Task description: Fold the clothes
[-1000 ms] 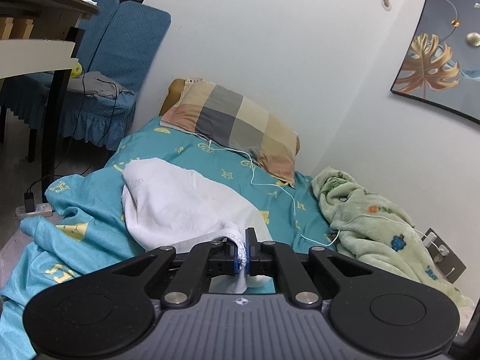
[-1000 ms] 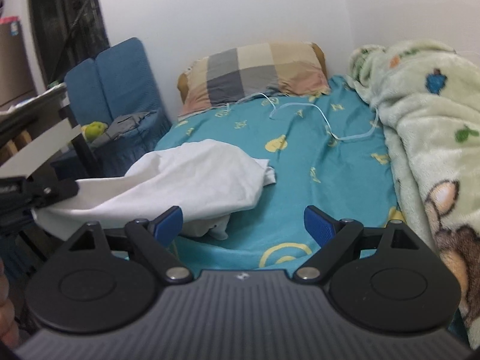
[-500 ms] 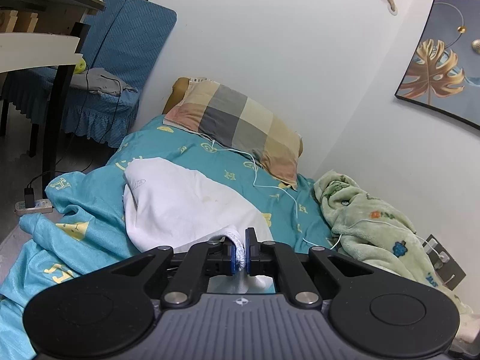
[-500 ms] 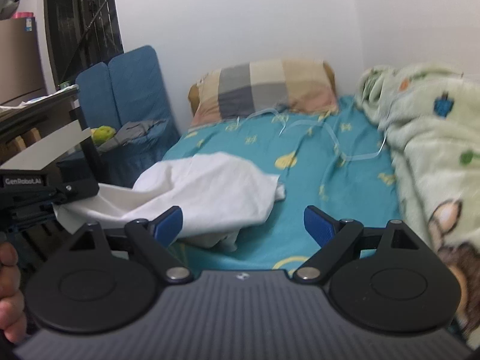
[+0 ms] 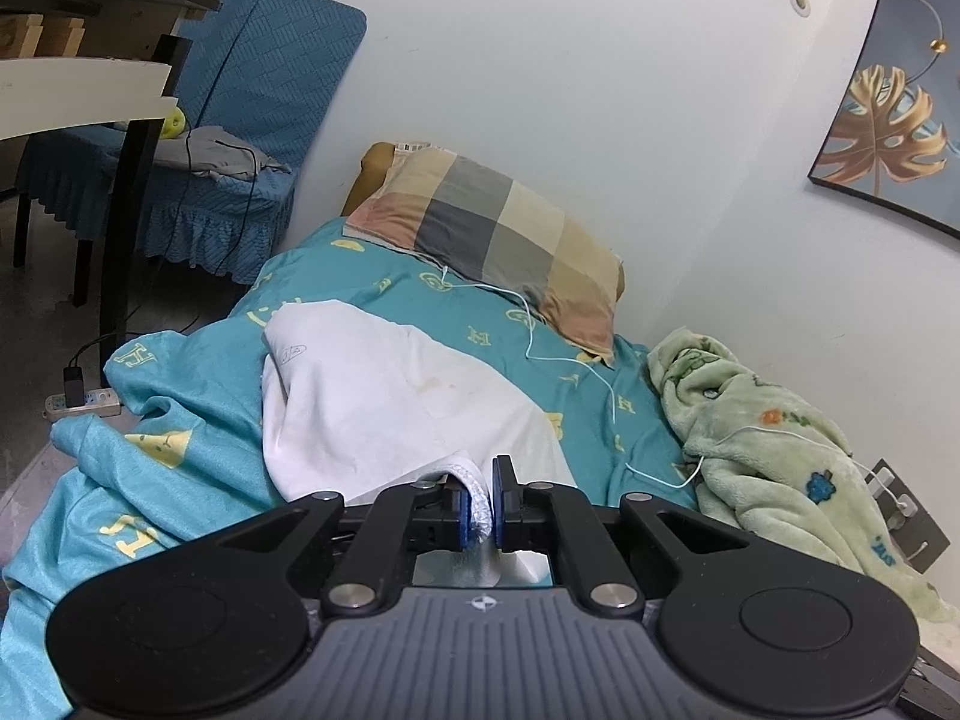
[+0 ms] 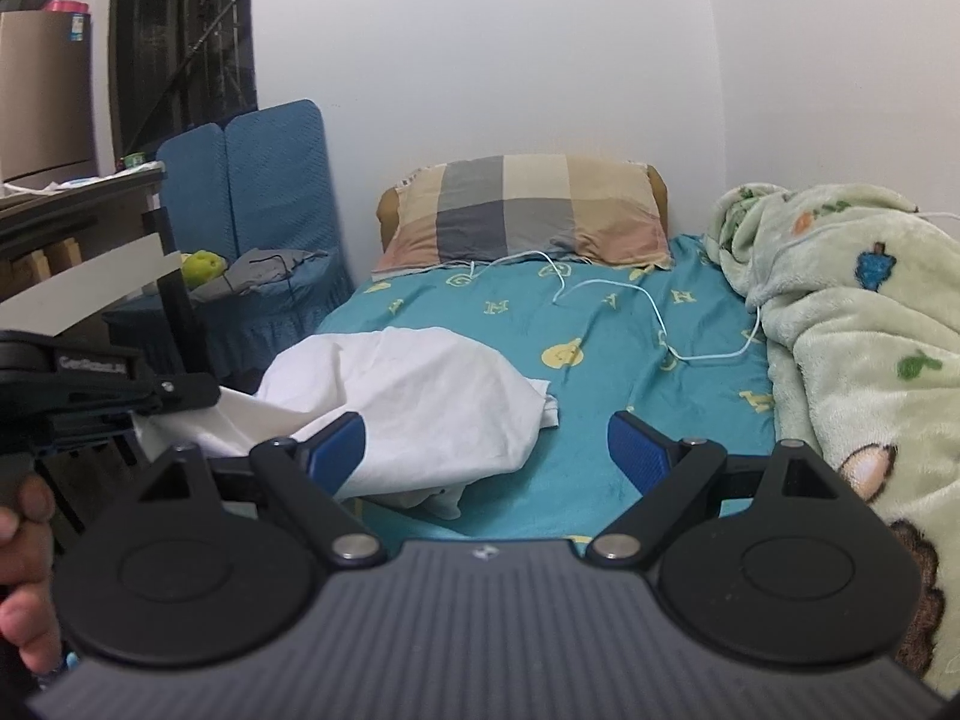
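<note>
On the teal bedsheet (image 6: 606,384), toward seven o'clock of the checked pillow (image 6: 528,213), lay the white garment (image 6: 414,396), bunched and half lifted. The left gripper (image 5: 478,507) was clamped on a gathered edge of that cloth, its blue pads pressed tight against the fabric. The right gripper (image 6: 487,447) hung with its jaws wide apart and nothing between them, the garment's loose end lying near its eight o'clock pad.

To do this step well, I judged the free claw should take an opposite corner or hem, not a mid-cloth wad, so both holds could stretch the garment flat before any fold; the white cable (image 6: 660,324) at one o'clock ought to be kept clear.

Which kind of garment it was could not be told; sleeves, collar and hems were buried in folds. Its near edge was cut off behind the right gripper's body, and the person showed only as a hand (image 6: 24,564) at nine o'clock.
</note>
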Available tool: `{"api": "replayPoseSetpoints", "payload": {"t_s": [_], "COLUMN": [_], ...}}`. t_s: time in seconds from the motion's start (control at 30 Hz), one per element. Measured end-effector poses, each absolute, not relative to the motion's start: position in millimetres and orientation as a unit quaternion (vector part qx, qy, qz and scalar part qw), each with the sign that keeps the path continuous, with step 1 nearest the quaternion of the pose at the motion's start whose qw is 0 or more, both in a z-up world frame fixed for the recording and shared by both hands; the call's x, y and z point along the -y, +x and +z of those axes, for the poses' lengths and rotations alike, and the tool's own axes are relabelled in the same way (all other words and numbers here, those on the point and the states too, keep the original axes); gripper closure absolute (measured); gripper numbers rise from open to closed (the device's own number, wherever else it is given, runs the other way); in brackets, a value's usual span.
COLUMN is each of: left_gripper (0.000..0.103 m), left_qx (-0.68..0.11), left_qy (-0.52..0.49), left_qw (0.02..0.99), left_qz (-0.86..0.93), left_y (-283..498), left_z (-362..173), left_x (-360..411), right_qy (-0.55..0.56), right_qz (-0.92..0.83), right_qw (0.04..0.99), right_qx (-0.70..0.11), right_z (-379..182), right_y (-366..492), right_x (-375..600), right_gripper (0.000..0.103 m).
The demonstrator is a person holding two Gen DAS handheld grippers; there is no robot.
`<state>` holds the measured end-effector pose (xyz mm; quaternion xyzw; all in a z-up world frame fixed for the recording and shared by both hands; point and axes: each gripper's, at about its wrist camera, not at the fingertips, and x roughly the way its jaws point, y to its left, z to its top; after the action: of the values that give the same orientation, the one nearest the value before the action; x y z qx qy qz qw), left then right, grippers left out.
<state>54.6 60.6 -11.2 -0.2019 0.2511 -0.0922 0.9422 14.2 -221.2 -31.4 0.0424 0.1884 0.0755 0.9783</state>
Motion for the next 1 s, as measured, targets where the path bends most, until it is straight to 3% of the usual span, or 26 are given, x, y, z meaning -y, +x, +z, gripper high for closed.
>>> {"api": "replayPoseSetpoints", "payload": {"t_s": [1.0], "left_gripper": [0.098], "left_qx": [-0.267], "left_qy": [-0.181], "left_qw": [0.933], "left_qz": [-0.157], "left_y": [46.5], "left_z": [-17.5], "left_x": [-43.4], "right_qy": [0.030], "right_qz": [0.136], "right_qw": [0.969], "right_qx": [-0.206], "right_z": [-47.6], "right_y": [27.2], "right_x": [229.8], "right_gripper": [0.014]}}
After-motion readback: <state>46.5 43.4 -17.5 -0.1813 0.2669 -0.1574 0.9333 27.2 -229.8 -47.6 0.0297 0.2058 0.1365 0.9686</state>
